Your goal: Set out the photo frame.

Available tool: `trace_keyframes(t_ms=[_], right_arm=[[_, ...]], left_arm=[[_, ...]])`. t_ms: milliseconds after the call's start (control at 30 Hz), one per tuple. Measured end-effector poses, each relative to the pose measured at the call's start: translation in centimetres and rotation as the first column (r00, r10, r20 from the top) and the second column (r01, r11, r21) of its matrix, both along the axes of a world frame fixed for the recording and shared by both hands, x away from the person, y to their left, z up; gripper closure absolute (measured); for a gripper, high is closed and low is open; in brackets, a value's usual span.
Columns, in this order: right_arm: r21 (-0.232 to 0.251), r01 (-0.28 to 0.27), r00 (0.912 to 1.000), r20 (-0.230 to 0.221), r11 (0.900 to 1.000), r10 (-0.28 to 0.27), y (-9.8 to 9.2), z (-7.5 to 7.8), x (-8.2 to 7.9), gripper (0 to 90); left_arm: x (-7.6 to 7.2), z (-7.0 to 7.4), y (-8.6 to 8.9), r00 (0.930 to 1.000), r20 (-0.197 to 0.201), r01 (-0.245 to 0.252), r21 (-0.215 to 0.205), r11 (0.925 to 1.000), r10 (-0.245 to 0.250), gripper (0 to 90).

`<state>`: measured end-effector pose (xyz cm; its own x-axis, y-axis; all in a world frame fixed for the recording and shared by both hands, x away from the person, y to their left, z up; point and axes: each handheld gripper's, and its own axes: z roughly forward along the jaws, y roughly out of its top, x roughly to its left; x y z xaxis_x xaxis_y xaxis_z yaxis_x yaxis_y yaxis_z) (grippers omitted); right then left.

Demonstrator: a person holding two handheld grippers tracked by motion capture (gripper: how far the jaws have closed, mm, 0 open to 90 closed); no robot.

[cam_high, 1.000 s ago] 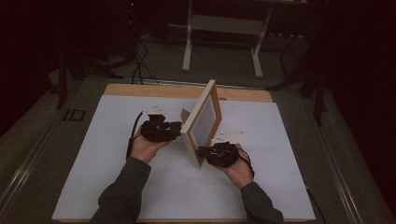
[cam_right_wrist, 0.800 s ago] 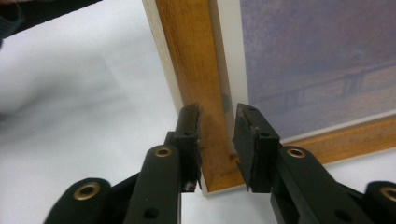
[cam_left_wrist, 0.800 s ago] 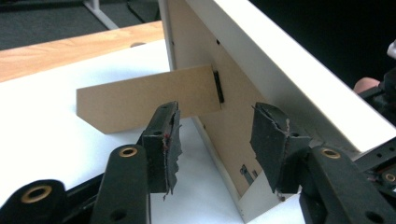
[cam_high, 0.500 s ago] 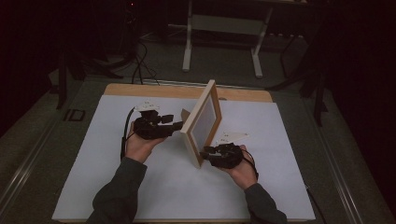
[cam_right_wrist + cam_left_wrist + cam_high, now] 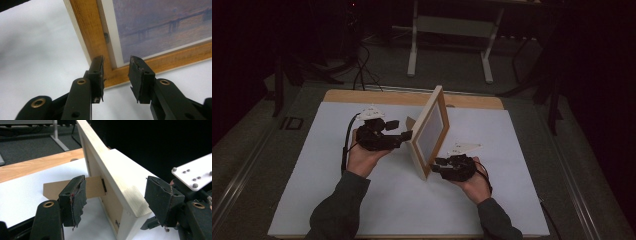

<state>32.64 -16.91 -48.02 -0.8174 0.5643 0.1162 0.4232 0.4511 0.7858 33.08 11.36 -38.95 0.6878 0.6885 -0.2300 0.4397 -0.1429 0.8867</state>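
A wooden picture frame (image 5: 430, 131) stands on edge on the white table sheet (image 5: 312, 165), between the two grippers; its long axis runs from its near corner away toward the table's far edge, and its printed face turns to the right gripper (image 5: 441, 167). The left gripper (image 5: 115, 202), released with jaws wide, straddles the frame's near end, its cardboard easel stand (image 5: 93, 187) just behind one pad. The right gripper's jaws are parted and empty, just short of the frame's lower corner (image 5: 110, 72).

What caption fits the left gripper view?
Open left claw faces the back of an upright wooden picture frame with its cardboard stand.
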Motion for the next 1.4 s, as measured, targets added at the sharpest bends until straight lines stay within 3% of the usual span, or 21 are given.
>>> trace_keyframes(t_ms=[233, 467, 700, 867, 1033, 1167, 1300, 1400], right_arm=[[-0.002, 0.012, 0.9999, -0.001, 1.000, -0.012, -0.7, 0.0, 0.0, 63.8], [0.000, 0.021, 0.9998, -0.002, 1.000, -0.021, -1.3, 0.1, 0.0, 63.8], [-0.003, 0.033, 0.9994, -0.006, 0.999, -0.033, -1.9, 0.0, 0.0, 63.8], [0.001, 0.039, 0.9992, -0.005, 0.999, -0.039, -2.1, 0.0, 0.0, 63.8], [0.003, 0.042, 0.9991, -0.003, 0.999, -0.042, -2.2, 0.0, 0.0, 63.8], [0.003, 0.043, 0.9991, 0.001, 0.999, -0.043, -2.2, 0.1, 0.0, 63.7], [0.010, 0.047, 0.9989, 0.005, 0.999, -0.047, -2.3, 0.2, 0.1, 63.8], [0.014, 0.059, 0.9982, 0.011, 0.998, -0.059, -2.6, 0.6, 0.3, 63.4]], left_arm=[[-0.1, -0.5, -1.6, 0.9998, 0.007, 0.019, 0.054, 0.9984, -0.019, 33.9], [0.0, -1.5, -3.5, 1.0000, 0.005, 0.000, 0.091, 0.9959, 0.000, 36.3], [0.0, -2.3, -4.6, 0.9994, -0.010, -0.031, 0.127, 0.9915, 0.033, 48.5], [-0.1, -2.6, -4.2, 0.9989, -0.018, -0.042, 0.090, 0.9950, 0.044, 54.9], [-0.3, -2.5, -4.1, 0.9969, 0.001, -0.078, 0.112, 0.9907, 0.079, 59.4], [-0.1, -2.5, -3.5, 0.9946, -0.006, -0.102, 0.112, 0.9885, 0.104, 66.7], [0.2, -2.6, -2.9, 0.9952, -0.027, -0.092, 0.088, 0.9919, 0.094, 68.1], [0.6, -2.6, -2.4, 0.9974, -0.040, -0.056, 0.076, 0.9955, 0.060, 68.6]])
